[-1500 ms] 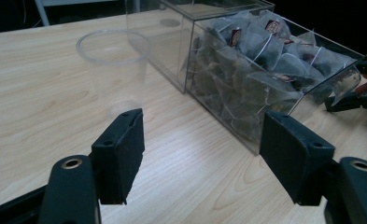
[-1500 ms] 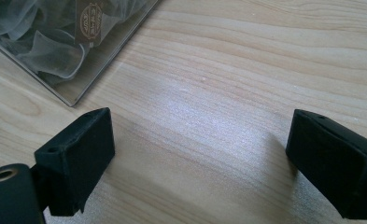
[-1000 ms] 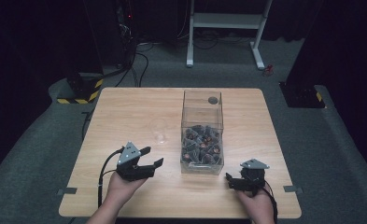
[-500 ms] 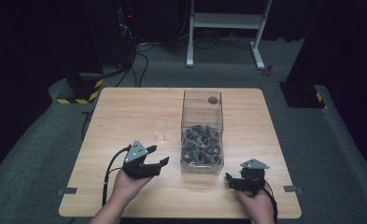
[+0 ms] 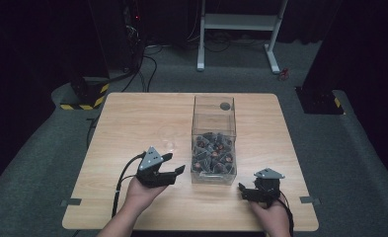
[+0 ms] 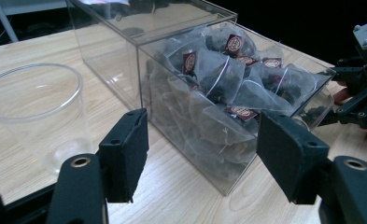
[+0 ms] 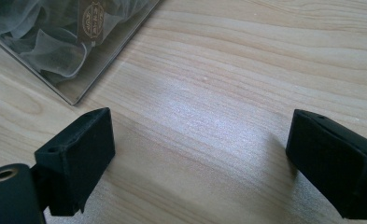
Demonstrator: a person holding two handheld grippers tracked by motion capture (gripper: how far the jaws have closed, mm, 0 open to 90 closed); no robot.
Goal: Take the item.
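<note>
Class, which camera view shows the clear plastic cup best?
The left gripper view: the clear plastic cup stands upright, near and empty. In the high view it is a faint glint on the table.

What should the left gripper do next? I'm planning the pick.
Probably lift the left gripper over the clear box's open top: its jaws stand open, level with the box's side wall, and the tea bags lie inside.
</note>
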